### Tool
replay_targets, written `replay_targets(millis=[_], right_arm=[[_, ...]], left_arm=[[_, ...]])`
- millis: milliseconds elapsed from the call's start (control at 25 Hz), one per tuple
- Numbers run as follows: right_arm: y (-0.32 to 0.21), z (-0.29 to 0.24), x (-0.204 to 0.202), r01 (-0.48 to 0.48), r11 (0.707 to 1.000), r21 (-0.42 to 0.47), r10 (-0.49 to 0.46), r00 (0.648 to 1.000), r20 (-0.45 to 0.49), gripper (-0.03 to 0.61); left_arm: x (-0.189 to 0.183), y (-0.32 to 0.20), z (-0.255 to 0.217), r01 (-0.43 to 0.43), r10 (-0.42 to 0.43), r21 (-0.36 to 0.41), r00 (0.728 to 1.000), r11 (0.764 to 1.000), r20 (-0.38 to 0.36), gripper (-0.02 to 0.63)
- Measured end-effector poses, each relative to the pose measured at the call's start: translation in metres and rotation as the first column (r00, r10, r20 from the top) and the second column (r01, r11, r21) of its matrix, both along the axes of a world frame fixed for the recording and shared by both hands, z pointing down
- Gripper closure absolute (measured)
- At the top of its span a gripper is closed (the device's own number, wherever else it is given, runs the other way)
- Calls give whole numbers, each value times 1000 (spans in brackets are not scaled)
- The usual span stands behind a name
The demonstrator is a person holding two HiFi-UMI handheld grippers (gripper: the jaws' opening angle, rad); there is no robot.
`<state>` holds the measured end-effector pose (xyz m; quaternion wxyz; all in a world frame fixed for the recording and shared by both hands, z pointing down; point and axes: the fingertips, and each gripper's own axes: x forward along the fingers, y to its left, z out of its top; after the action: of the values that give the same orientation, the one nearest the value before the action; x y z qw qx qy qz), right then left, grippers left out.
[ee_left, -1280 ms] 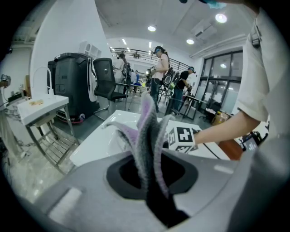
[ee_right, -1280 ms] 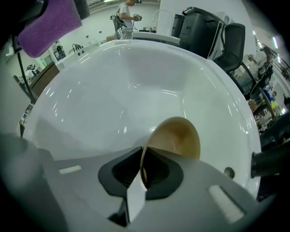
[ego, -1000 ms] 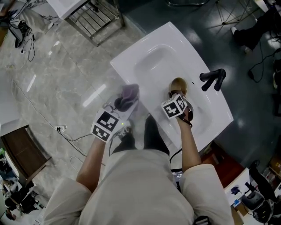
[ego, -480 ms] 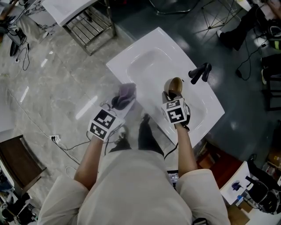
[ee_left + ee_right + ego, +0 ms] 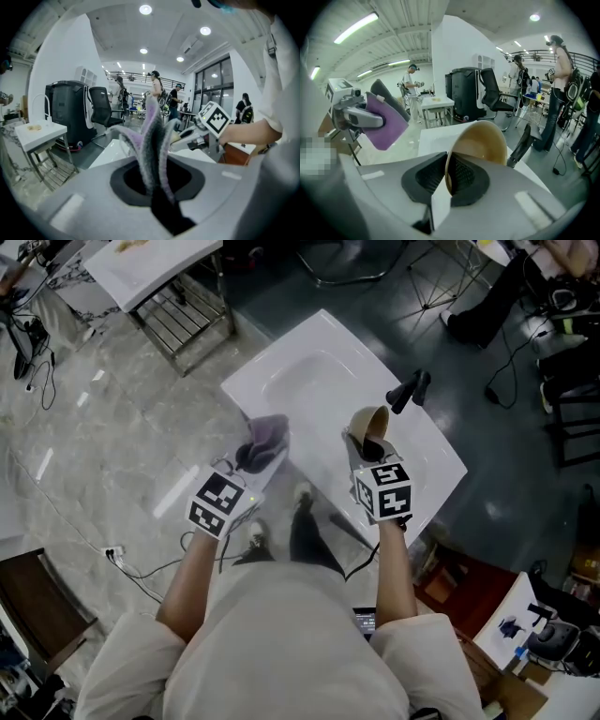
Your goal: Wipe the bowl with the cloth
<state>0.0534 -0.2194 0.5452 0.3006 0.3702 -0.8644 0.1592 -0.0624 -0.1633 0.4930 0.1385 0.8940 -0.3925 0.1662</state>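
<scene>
Bowl, tan, round, smooth-glazed [image 5: 480,140]: rim pinched edge-on in right gripper [image 5: 364,448], aloft over white basin [image 5: 309,371]. Cloth, purple-grey, fleecy [image 5: 152,140]: clamped in left gripper [image 5: 246,463], apart from bowl. Risk: thin rim grip, likely to slip or twist under wiping pressure.

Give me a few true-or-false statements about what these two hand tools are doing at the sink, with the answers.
1. The left gripper grips a purple cloth. True.
2. The right gripper is empty. False: its jaws are shut on the rim of the tan bowl.
3. The cloth is rubbing the inside of the bowl. False: the two are apart, one in each gripper.
4. A black faucet stands on the white sink. True.
</scene>
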Motion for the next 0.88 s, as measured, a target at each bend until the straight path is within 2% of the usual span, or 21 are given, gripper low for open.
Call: replay_targets(millis=[200,400,880], right_arm=[[20,-35,3,-34,999,38,31,997,75,563],[44,-62,17,-82,996,30,76,984,159,563],[95,-135,48,-171,977,131,134,959,251,563]], left_arm=[[2,12,-21,-21,22,41,999,999,-29,548],[4,22,-47,-23,27,116,999,993,-37,548],[17,46,-109,-94,104,240,994,966,-27,548]])
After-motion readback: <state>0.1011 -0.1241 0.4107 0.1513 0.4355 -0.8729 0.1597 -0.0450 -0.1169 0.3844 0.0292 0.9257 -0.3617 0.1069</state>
